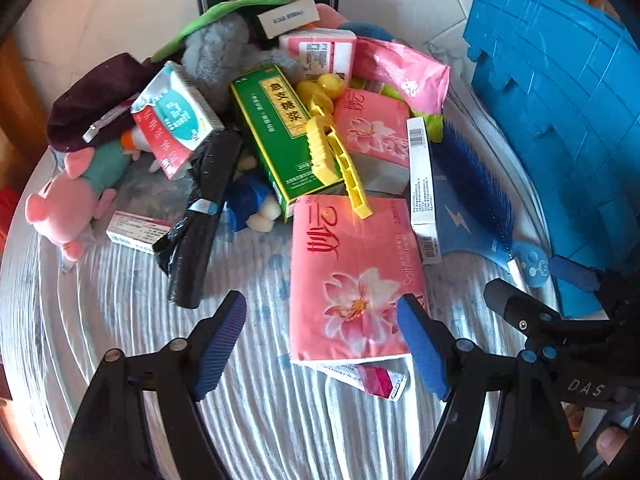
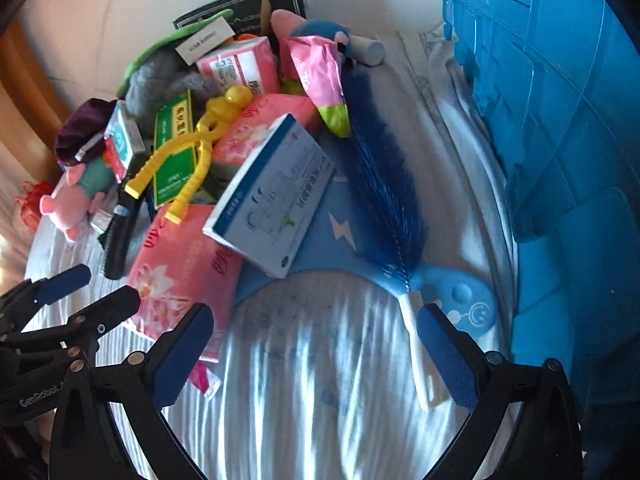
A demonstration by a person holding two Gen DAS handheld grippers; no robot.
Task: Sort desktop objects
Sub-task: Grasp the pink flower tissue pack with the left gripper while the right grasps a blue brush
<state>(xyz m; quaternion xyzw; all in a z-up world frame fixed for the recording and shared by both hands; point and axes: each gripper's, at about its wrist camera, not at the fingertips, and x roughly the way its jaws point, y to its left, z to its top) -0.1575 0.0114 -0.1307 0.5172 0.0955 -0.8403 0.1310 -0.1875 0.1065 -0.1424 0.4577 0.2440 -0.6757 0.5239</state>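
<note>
Pink tissue packs with flower print: three – nearest [image 1: 352,280], middle [image 1: 376,128], far [image 1: 320,52]. Pink snack pouch: one [image 1: 404,72]. Green medicine box: one [image 1: 276,132]. White-and-blue medicine box: one [image 2: 276,196]. Red-and-teal box: one [image 1: 176,120]. Yellow plastic clip: one [image 1: 336,160]. Blue bristle brush: one [image 2: 380,184]. Pink pig plush: one [image 1: 72,200]. Black bag roll: one [image 1: 204,216]. Blue crate, right edge: one [image 1: 560,100].

green box [image 1: 280,136]: we read "急支糖浆"
right claw [image 1: 582,388]: we read "DAS"
left claw [image 2: 40,400]: "GenRobot", rest cut off
</note>
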